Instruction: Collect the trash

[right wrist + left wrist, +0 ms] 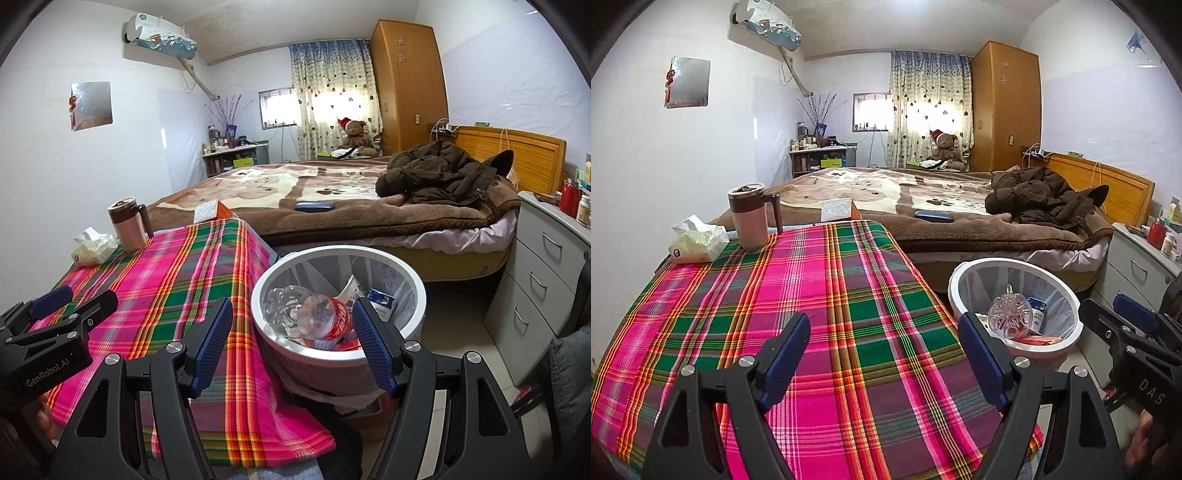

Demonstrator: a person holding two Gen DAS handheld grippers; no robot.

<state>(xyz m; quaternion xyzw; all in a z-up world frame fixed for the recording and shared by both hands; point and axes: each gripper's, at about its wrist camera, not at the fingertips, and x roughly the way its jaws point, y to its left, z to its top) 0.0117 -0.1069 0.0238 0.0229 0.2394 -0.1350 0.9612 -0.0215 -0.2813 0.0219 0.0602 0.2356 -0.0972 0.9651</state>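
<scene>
Crumpled clear plastic bottle (314, 314) in round white bin (413, 284)

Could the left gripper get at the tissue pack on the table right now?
Probably yes: the left gripper is open and empty, with only bare plaid cloth between it and the tissue pack.

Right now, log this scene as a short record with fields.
table: plaid cloth; mug and tissue pack at its far end
bin: on the floor beside the table, between it and the bed
in bin: clear bottle with red label, blue-and-white carton, other scraps
left gripper: open, empty, over the cloth
right gripper: open, empty, in front of the bin
trash on table: none seen
</scene>
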